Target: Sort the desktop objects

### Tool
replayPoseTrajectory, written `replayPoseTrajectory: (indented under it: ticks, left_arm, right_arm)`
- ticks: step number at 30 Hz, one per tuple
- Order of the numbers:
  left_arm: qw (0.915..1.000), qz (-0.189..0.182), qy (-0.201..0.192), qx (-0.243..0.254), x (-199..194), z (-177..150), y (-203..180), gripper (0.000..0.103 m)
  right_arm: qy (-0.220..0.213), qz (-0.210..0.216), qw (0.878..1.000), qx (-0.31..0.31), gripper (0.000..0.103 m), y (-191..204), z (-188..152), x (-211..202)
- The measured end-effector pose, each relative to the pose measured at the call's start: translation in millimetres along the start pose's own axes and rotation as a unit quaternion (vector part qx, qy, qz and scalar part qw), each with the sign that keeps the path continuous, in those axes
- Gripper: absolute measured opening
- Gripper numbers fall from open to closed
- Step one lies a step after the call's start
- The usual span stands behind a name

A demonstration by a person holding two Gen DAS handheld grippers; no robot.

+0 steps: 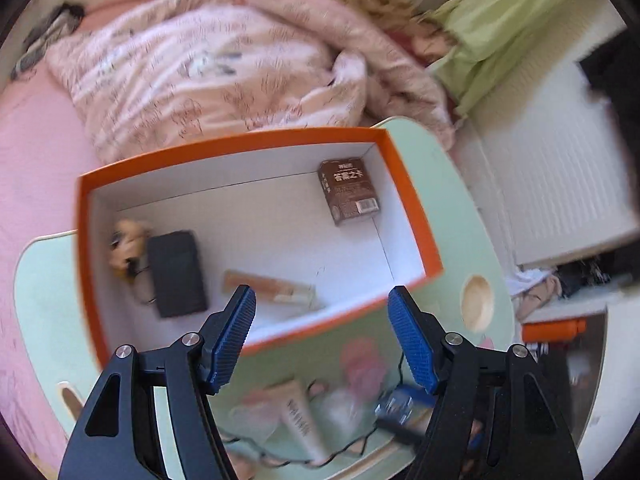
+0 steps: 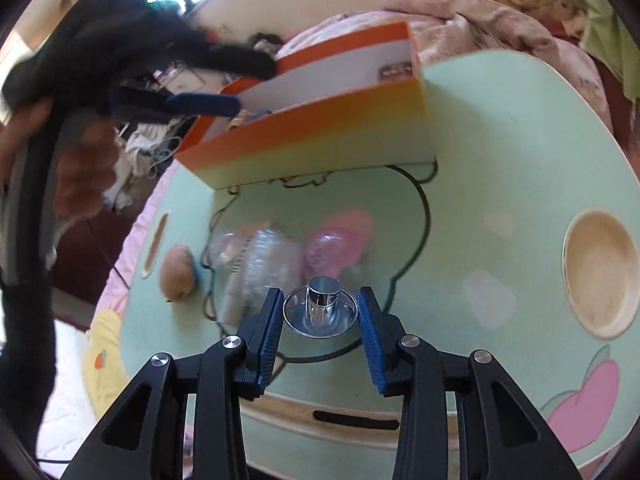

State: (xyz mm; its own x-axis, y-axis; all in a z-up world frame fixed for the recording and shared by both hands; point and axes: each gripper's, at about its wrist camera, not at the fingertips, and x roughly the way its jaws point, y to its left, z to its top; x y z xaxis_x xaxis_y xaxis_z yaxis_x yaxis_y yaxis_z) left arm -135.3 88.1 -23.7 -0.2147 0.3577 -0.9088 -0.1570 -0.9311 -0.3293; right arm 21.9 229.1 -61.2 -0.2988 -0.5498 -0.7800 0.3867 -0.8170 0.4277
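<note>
Carrying the round clear-glass bottle with a silver cap (image 2: 320,312), clamped in our right gripper (image 2: 320,316) above the pale-green table (image 2: 500,128), we should clear the orange cardboard box (image 2: 320,136) wall before releasing; our left gripper (image 1: 322,340) hangs apart, empty.

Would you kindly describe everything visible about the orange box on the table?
The orange box is an open, lidless rectangular carton with orange outer walls and rim, white inside, apparently cardboard. It rests on the pale green table. Inside lie a brown packet, a black case, a slim tube and a small plush charm. The left gripper is above its near wall, open, not touching it.
</note>
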Motion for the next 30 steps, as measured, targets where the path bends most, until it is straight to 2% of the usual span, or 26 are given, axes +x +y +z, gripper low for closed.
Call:
replayPoseTrajectory:
  ticks: [5, 10, 12, 20, 23, 28, 30]
  left_arm:
    - [0.998, 0.062, -0.009, -0.002, 31.9, 35.6, -28.4, 0.069]
    - [0.9961, 0.086, -0.003, -0.021, 58.4, 55.2, -35.4, 0.068]
    - [0.9946, 0.099, -0.001, -0.032, 66.5, 60.7, -34.2, 0.067]
    - [0.9946, 0.094, 0.006, -0.043, 79.2, 59.4, -26.2, 0.067]
    - [0.9923, 0.123, 0.01, -0.016, 78.6, 58.7, -30.1, 0.069]
    - [0.9847, 0.172, 0.013, -0.029, 66.2, 59.0, -10.7, 0.069]
    - [0.9866, 0.157, 0.01, -0.045, 60.0, 57.4, -2.4, 0.068]
  right_arm:
    - [-0.008, 0.026, 1.0, -0.002, 0.037, 3.1, 2.3, 1.6]
    - [-0.035, 0.04, 0.999, -0.007, 0.038, 5.2, 4.9, -9.1]
    - [-0.036, 0.043, 0.998, -0.008, 0.043, 3.6, 6.3, -10.0]
    - [-0.034, 0.058, 0.998, -0.002, 0.044, -2.3, 6.2, -12.3]
    - [-0.034, 0.062, 0.998, -0.003, 0.044, -3.2, 5.1, -15.7]
    - [-0.045, 0.066, 0.997, 0.003, 0.044, -5.9, 4.7, -23.1]
    - [-0.047, 0.067, 0.997, 0.008, 0.044, -8.4, 4.5, -24.6]
